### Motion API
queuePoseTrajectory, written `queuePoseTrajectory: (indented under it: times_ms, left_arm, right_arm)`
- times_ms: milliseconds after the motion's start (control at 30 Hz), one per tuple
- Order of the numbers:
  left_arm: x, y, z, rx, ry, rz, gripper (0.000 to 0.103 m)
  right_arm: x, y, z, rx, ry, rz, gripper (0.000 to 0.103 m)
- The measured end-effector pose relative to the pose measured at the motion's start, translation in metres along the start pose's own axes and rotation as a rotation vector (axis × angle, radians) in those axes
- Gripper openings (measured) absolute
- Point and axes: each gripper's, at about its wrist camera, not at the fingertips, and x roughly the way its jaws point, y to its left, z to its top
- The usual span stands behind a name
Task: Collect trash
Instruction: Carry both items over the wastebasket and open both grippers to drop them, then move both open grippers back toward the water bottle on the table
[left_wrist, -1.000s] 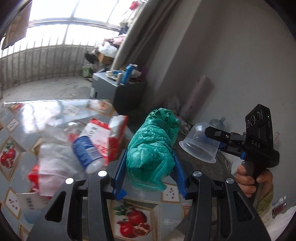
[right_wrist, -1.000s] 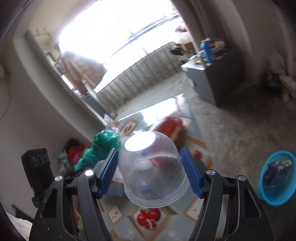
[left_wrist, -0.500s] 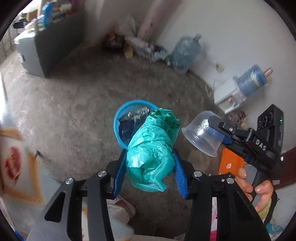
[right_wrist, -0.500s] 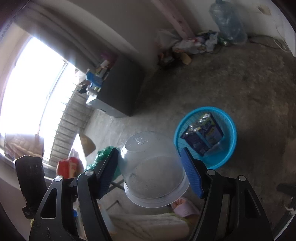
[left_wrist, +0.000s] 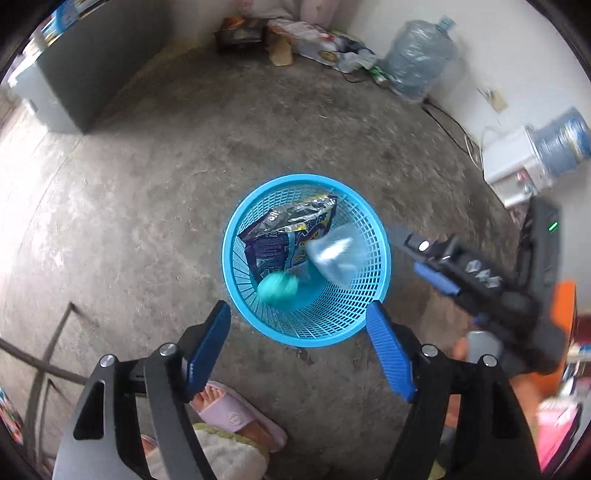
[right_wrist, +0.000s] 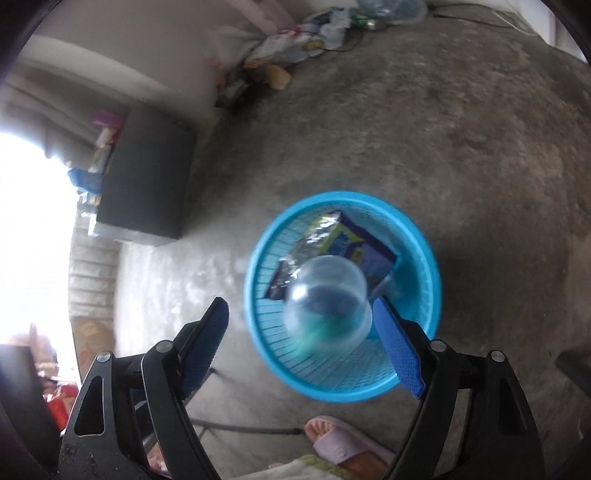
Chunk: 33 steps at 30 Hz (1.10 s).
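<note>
Trash basket (left_wrist: 373, 258), blue plastic mesh, standing on the bare concrete floor (left_wrist: 147, 184) at the centre of both wrist views. Inside it, a purple and silver snack bag (left_wrist: 284, 236) leaning against the wall toward 12 o'clock, a crumpled green plastic bag (left_wrist: 277, 288) low at about 7 o'clock in the left view, and a clear plastic cup (left_wrist: 338, 254), blurred, over the 3 o'clock side of the opening. In the right view the same cup (right_wrist: 327, 302) shown bottom-up and blurred, within the basket's (right_wrist: 424, 258) rim outline, free of both blue pads; hard to tell whether resting or in the air. Snack bag (right_wrist: 347, 240) visible behind it at 12 o'clock.

Left gripper (left_wrist: 299, 350) spread wide above the basket's 6 o'clock edge, holding nothing, fingers (left_wrist: 208, 347) well apart from the rim on either side. Right gripper (right_wrist: 301, 349) likewise spread wide and empty, one pad overlapping the basket's 4 o'clock rim in the picture. Right gripper (left_wrist: 436, 273) also seen from the left view, entering from 3 o'clock beside the basket, blurred.

A foot in a pink slipper (left_wrist: 236, 417) on the floor at 6 o'clock, just below the left gripper. Large clear water bottle (left_wrist: 417, 59) against the wall at 1 o'clock, with scattered litter (left_wrist: 317, 40) beside it at 12 o'clock. Dark cabinet (left_wrist: 85, 70) at 10 o'clock.
</note>
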Motion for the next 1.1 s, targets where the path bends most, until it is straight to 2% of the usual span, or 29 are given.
queuePoseTrajectory:
  times_ms: [133, 300, 500, 600, 700, 900, 1033, 1100]
  left_arm:
    - [-0.019, 0.013, -0.001, -0.007, -0.070, -0.010, 0.074]
    - [-0.062, 0.011, -0.008, 0.007, -0.159, -0.039, 0.074]
    - [-0.132, 0.010, -0.034, 0.052, -0.279, -0.085, 0.074]
    - [-0.170, 0.016, -0.056, 0.075, -0.345, -0.082, 0.074]
    - [-0.206, 0.028, -0.083, 0.086, -0.415, -0.048, 0.078]
    - [-0.275, 0.063, -0.147, 0.051, -0.551, 0.024, 0.080]
    - [-0.313, 0.095, -0.190, 0.008, -0.625, 0.028, 0.080]
    - [-0.328, 0.112, -0.214, -0.026, -0.657, 0.055, 0.080]
  right_arm:
    - [-0.012, -0.013, -0.010, 0.020, -0.025, 0.020, 0.077]
    - [-0.029, -0.011, -0.019, -0.028, -0.077, 0.008, 0.077]
    - [-0.078, 0.021, -0.046, -0.163, -0.170, -0.010, 0.077]
    - [-0.100, 0.046, -0.067, -0.257, -0.207, -0.023, 0.078]
    - [-0.122, 0.077, -0.091, -0.380, -0.249, -0.023, 0.079]
    - [-0.159, 0.118, -0.133, -0.538, -0.293, 0.065, 0.080]
    - [-0.171, 0.144, -0.157, -0.631, -0.271, 0.120, 0.080]
    - [-0.172, 0.156, -0.171, -0.685, -0.255, 0.144, 0.080]
